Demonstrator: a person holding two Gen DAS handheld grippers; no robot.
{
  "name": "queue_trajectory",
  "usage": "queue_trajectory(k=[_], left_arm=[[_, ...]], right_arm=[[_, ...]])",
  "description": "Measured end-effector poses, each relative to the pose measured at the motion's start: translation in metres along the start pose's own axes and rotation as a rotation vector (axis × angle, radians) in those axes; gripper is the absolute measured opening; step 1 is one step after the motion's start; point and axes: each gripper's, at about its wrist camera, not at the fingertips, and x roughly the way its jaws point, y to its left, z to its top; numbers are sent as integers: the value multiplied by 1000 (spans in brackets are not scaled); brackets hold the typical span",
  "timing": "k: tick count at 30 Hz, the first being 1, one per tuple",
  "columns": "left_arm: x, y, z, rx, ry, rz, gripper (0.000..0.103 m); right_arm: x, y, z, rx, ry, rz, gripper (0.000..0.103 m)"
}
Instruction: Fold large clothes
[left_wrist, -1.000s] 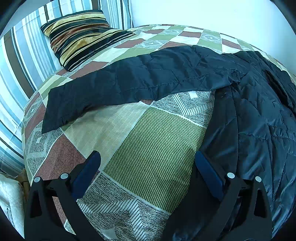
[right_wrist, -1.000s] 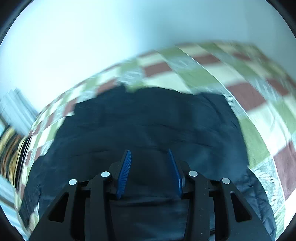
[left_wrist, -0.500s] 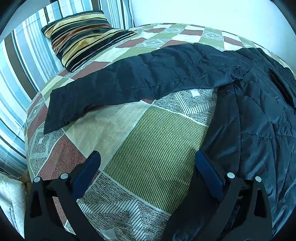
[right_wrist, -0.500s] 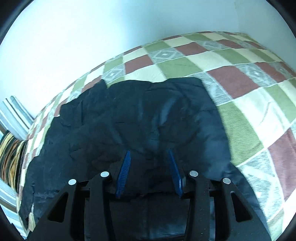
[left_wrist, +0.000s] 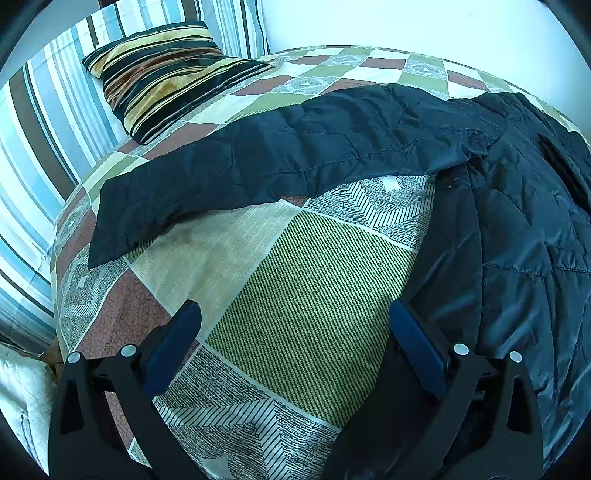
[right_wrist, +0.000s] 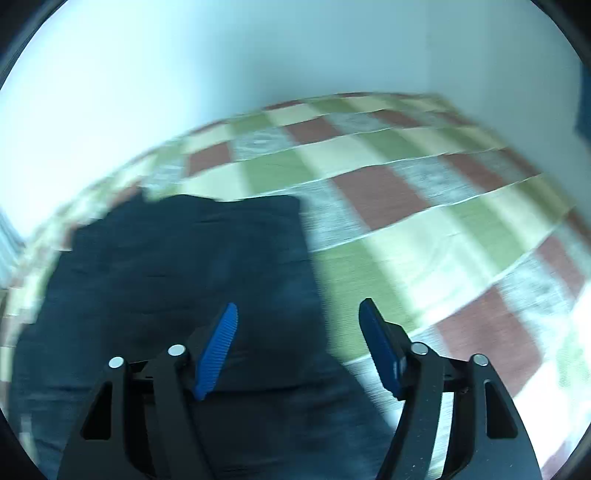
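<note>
The quilted jacket (left_wrist: 509, 236) has a faint sheen (nylon-like), lying on matt woven patchwork bedspread (left_wrist: 310, 302).

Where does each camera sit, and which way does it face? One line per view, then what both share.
Left wrist: on the left gripper, looking down at the bedspread, jacket sleeve and striped pillow; jaws wide, empty.
Right wrist: on the right gripper, blurred, over the jacket; jaws opening, gripping nothing.
Shared: jacket, bedspread.

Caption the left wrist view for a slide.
Open left claw over a patchwork bedspread; dark jacket spread, sleeve towards a striped pillow.
</note>
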Motion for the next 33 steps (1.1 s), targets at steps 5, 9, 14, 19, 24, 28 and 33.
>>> queue_trajectory(k=[5, 9, 14, 19, 24, 28, 33], left_arm=[[0, 0, 0, -1, 2, -1, 101], [0, 1, 0, 3, 7, -4, 101], [8, 11, 2, -36, 52, -71, 101], [6, 22, 4, -38, 66, -109, 101], [-12, 68, -2, -173, -32, -63, 101], [-6, 125, 0, -325, -30, -61, 101], [15, 183, 5, -486, -16, -95, 101]], right_arm=[[31, -10, -13, -82, 58, -157, 71], [42, -12, -24, -108, 30, -186, 78], [43, -15, -30, -97, 18, -187, 81], [45, -17, -32, -80, 18, -184, 85], [46, -18, -33, -71, 16, -185, 88], [46, -19, -33, -64, 16, -196, 91], [47, -22, -33, -51, 22, -198, 95]])
